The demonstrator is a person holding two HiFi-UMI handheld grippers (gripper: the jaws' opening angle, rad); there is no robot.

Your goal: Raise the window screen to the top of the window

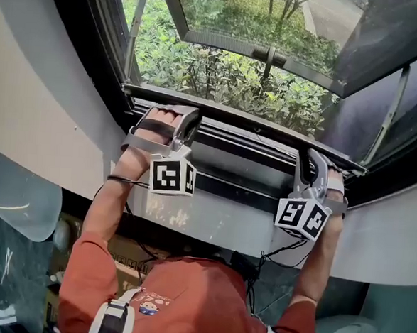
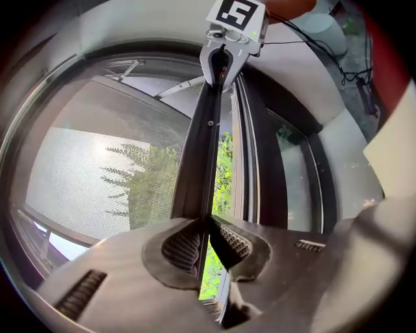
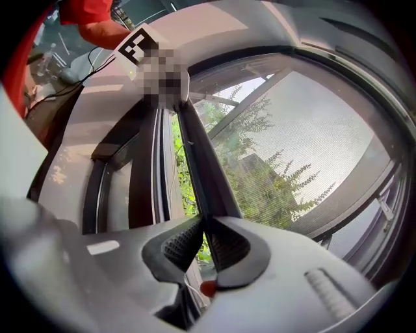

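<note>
The window screen's dark bottom bar (image 1: 248,127) runs across the window opening a little above the sill, with its grey mesh (image 2: 97,175) rising from it. My left gripper (image 1: 186,124) is at the bar's left part, and its ribbed pads (image 2: 182,244) are pressed on the bar's thin edge (image 2: 203,149). My right gripper (image 1: 313,159) holds the bar's right part the same way, pads (image 3: 183,244) closed on the bar (image 3: 201,166). Each gripper view shows the other gripper at the bar's far end: the right gripper (image 2: 224,62) and the left gripper (image 3: 162,81).
Dark sill rails (image 1: 237,164) lie just under the bar. Beyond the screen an outer glass sash (image 1: 275,32) is swung open on metal stays (image 1: 390,114) over green shrubs (image 1: 222,74). White wall (image 1: 48,115) flanks the window. Cables (image 1: 259,262) hang near the person's chest.
</note>
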